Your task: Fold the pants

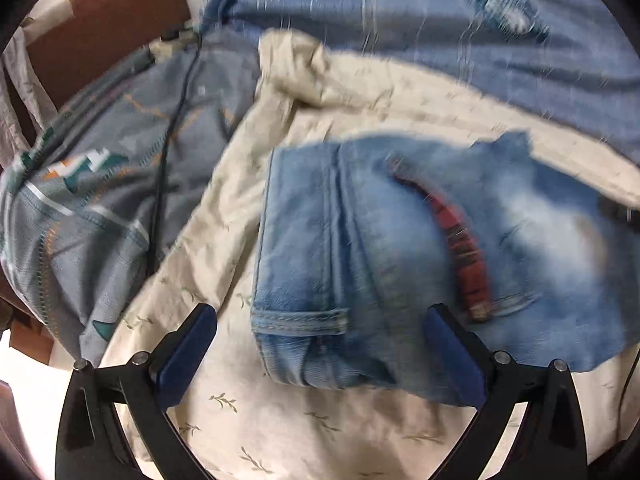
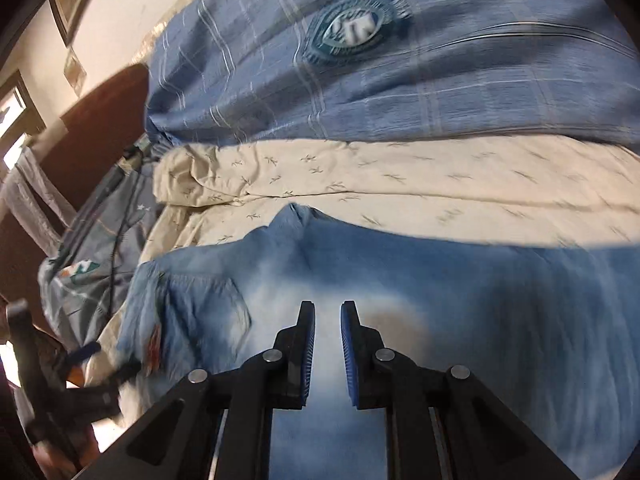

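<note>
Faded blue jeans (image 1: 400,248), partly folded

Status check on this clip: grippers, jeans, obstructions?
Left gripper open, empty, over the jeans. Right gripper shut, nothing seen between its pads. Jeans folded on cream sheet. Nothing in the way.

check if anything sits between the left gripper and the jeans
Nothing visible does. The left gripper is open right over the jeans, its fingers either side of the folded hem. Only the cream sheet lies around them.
</note>
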A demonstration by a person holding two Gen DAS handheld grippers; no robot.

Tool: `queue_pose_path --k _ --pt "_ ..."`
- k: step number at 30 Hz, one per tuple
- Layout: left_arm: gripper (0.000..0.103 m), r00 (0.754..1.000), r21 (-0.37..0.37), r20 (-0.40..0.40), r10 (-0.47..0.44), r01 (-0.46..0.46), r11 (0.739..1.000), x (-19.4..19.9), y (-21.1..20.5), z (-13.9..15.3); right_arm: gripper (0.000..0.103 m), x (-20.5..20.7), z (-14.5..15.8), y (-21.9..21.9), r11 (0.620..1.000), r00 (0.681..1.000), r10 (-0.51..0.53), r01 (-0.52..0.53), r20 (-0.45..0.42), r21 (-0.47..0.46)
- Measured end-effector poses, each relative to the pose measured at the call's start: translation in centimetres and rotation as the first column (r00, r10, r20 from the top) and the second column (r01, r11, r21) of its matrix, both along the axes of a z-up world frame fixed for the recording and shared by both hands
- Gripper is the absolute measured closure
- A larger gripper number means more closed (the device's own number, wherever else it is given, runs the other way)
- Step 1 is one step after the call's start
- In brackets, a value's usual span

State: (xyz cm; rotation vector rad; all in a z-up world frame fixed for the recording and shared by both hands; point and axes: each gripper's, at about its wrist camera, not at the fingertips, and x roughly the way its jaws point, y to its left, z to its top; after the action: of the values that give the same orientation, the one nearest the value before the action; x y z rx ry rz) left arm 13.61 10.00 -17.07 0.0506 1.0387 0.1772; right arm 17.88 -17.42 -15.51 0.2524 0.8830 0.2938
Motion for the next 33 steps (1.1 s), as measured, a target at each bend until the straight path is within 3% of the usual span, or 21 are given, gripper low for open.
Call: queue_pose_path --k 9,16,18,24,26,30,33 --pt "0.000 0.999 -0.054 -0.032 -0.033 0.031 0.998 0.5 1.0 -2.4 0.087 7.6 -4.0 5.3 0.992 0.989 0.029 -0.046 -0.142 -0.114" --pt "0.000 0.996 -0.018 -0.058 -0.067 0.066 0.998 0.9 0.5 -2.4 0.088 8.6 -3.7 5.7 0.989 0.993 0.008 -0.025 -0.119 -0.145" --pt "0.000 0.997 -0.012 -0.047 -0.063 0.062 0.998 0.5 0.5 -1.7 0.088 7.4 -2.7 5.2 0.990 0.997 -0.009 -0.002 -0.075 -0.140" --pt "0.000 0.996 0.038 0.071 -0.047 0.045 0.998 -1.7 -0.2 2.7 0.088 1.7 0.3 -0.9 0.999 0.999 -0.043 0.043 0.020 -0.015" --pt "0.000 0.991 0.023 0.111 -0.080 0.078 0.997 -2.1 -1.3 4.3 0.088 -0.7 1.2 -4.0 0.996 0.997 -0.080 0.078 0.022 0.053" --pt "0.000 0.985 0.021 0.101 -0.143 0.142 0.990 -2.2 -4.2 4.6 0.088 -5.5 3.0 -10.0 0.974 0.988 -0.154 0.149 0.019 0.168" --pt "0.000 0.974 -0.001 0.030 -0.223 0.223 0.975 -1.8 -6.9 2.4 0.085 -9.7 3.5 -15.3 0.925 0.973 -0.230 0.216 0.008 0.313"
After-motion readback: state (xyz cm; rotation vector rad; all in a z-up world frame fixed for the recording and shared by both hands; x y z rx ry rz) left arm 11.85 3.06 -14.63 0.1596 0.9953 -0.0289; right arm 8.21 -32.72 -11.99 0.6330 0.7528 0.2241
